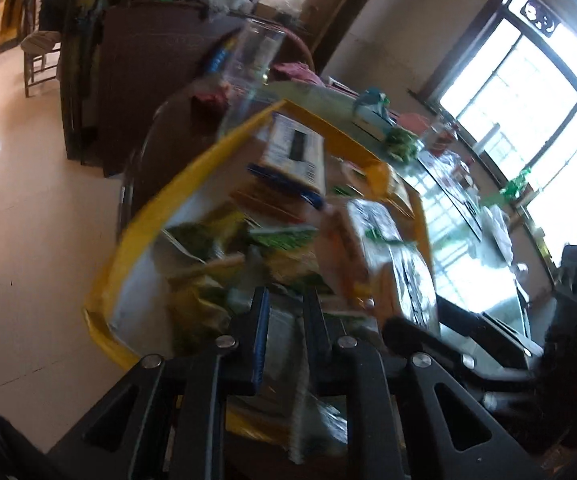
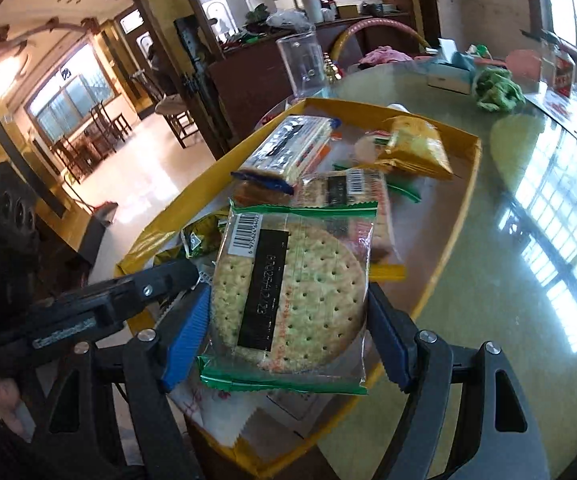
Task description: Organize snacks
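Snacks lie piled in a yellow tray [image 2: 473, 184] on the glass-topped desk [image 2: 500, 280]. Right tool [image 2: 288, 332] holds a round-cracker pack [image 2: 288, 296] flat between wide-set blue pads, just above the tray's near end. Left tool [image 1: 286, 308] is narrow, pinching what looks like a thin clear wrapper [image 1: 284, 344] over the same tray; that view is blurred, so the item can't be named. A long biscuit pack [image 2: 292, 146] and a yellow chip bag [image 2: 416, 148] sit at the far end of the tray, and a second cracker pack [image 2: 346, 190] lies mid-tray.

Step in hand, as judged: place each held pack in an orderly row. To do it well, keep the cracker pack level and grip lightly so the crackers don't crack, lower it onto a bare patch or stack it on the matching pack, and only release once it rests. Keep the two tools apart; they sit close together over the near corner.
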Demonstrator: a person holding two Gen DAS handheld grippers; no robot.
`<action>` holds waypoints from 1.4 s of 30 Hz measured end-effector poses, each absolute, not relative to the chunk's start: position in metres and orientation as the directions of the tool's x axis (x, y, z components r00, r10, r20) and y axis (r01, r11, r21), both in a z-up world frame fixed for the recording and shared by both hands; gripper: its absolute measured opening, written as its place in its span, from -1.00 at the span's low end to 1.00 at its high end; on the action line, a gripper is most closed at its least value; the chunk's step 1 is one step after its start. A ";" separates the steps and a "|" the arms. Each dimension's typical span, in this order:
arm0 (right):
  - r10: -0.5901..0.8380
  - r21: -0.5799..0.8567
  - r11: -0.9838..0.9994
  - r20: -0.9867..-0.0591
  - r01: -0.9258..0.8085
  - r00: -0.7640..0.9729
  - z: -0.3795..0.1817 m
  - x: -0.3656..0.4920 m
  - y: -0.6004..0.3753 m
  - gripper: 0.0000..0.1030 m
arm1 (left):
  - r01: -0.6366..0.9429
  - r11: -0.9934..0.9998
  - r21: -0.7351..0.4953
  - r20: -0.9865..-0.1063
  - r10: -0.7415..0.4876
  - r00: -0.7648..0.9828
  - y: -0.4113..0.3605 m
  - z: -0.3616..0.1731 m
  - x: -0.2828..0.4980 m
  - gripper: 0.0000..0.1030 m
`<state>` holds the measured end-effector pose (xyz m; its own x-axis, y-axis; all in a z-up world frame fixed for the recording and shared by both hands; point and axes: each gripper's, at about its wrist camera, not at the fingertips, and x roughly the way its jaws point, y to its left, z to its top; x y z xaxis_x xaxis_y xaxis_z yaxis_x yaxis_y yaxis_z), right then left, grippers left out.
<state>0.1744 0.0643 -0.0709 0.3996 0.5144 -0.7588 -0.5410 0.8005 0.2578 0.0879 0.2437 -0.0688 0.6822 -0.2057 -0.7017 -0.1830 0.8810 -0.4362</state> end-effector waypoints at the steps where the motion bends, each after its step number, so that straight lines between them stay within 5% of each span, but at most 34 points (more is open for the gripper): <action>1: 0.498 0.234 0.806 -0.764 -0.543 0.410 -0.072 0.173 0.069 0.48 | -0.193 0.857 -0.477 -0.688 -0.228 0.689 0.253 -0.070 0.088 -0.70; 4: 0.477 0.187 0.813 -0.758 -0.551 0.446 -0.065 0.173 0.075 0.48 | -0.199 0.831 -0.520 -0.654 -0.237 0.718 0.270 -0.064 0.084 -0.61; 5: 0.477 0.181 0.811 -0.756 -0.557 0.449 -0.062 0.174 0.078 0.48 | -0.216 0.829 -0.515 -0.652 -0.216 0.727 0.277 -0.061 0.081 -0.50; 7: 0.475 0.163 0.805 -0.752 -0.570 0.457 -0.055 0.181 0.090 0.48 | -0.243 0.828 -0.506 -0.652 -0.182 0.736 0.284 -0.057 0.078 0.04; 12: 0.463 0.121 0.784 -0.767 -0.608 0.445 -0.061 0.189 0.123 0.49 | -0.290 0.851 -0.438 -0.645 -0.072 0.761 0.288 -0.047 0.066 0.35; 23: 0.534 0.281 0.826 -0.668 -0.489 0.518 -0.046 0.173 0.072 0.71 | -0.280 0.915 -0.290 -0.632 0.037 0.774 0.255 -0.039 0.053 0.50; 30: 0.452 0.237 0.876 -0.707 -0.420 0.544 -0.047 0.124 0.026 0.71 | -0.341 0.938 -0.063 -0.562 0.249 0.788 0.212 -0.025 0.030 0.56; 42: 0.435 0.206 0.886 -0.680 -0.415 0.590 -0.023 0.069 0.014 0.71 | -0.298 0.948 0.111 -0.558 0.307 0.771 0.176 0.002 0.005 0.56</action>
